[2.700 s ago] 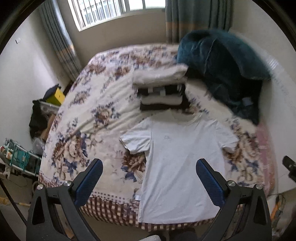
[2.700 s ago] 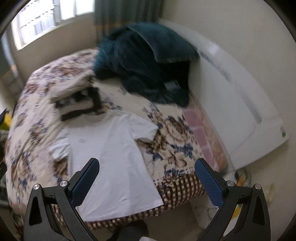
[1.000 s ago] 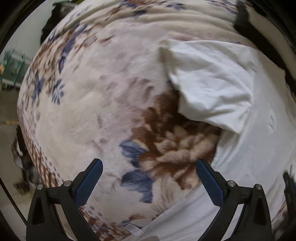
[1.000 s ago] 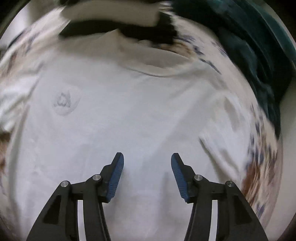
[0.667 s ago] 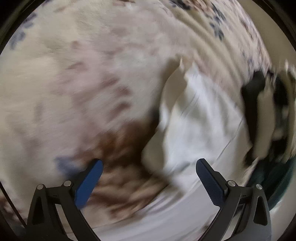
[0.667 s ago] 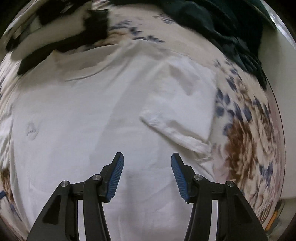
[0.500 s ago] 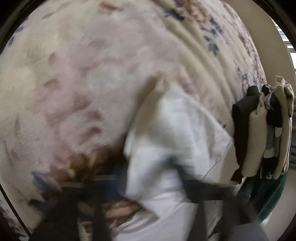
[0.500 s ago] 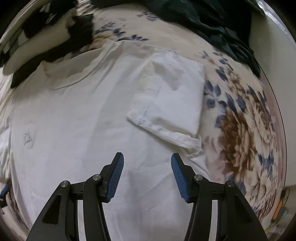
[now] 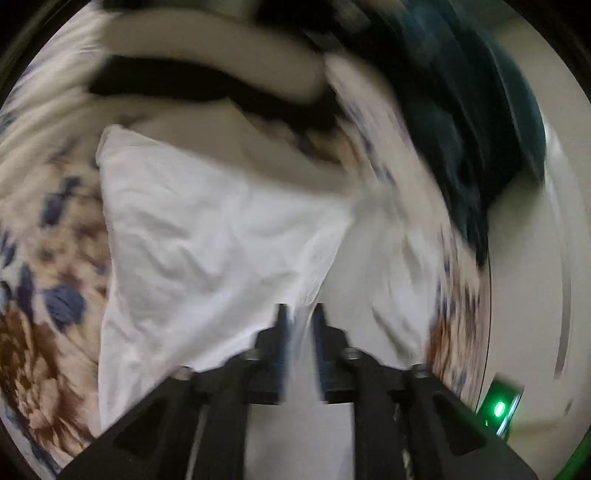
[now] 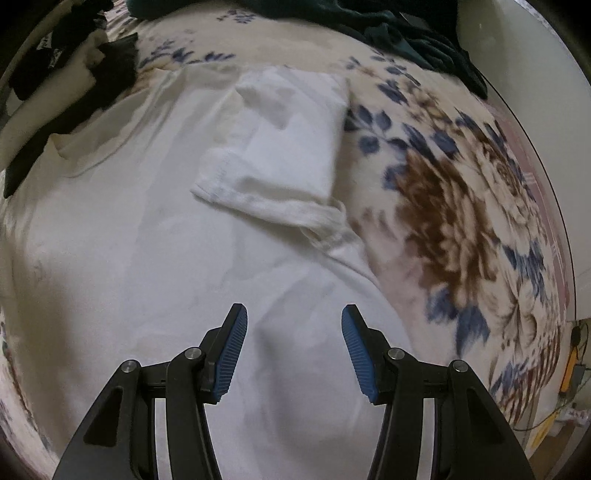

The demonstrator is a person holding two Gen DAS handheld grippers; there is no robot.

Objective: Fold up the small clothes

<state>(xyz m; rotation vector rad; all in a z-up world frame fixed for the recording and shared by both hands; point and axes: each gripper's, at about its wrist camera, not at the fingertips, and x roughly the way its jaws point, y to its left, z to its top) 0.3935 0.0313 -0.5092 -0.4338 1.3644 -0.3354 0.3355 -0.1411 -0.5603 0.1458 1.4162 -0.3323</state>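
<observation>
A white T-shirt (image 10: pixel 129 229) lies flat on the floral bedspread (image 10: pixel 461 206). Its right sleeve (image 10: pixel 280 147) is folded in over the chest. My right gripper (image 10: pixel 293 321) is open and empty, just above the shirt's body below that sleeve. In the blurred left wrist view my left gripper (image 9: pixel 300 314) is shut on the left sleeve (image 9: pixel 207 236) and holds it pulled across the shirt's body (image 9: pixel 373 258).
A stack of folded black and cream clothes (image 10: pixel 70 81) lies beyond the collar; it also shows in the left wrist view (image 9: pixel 221 70). A dark teal blanket (image 10: pixel 388 26) is heaped at the head of the bed. The bed's right edge drops to the floor (image 10: pixel 569 369).
My left gripper closed on the left sleeve and swung it over the shirt. My right gripper stayed half open and moved slightly closer over the shirt body.
</observation>
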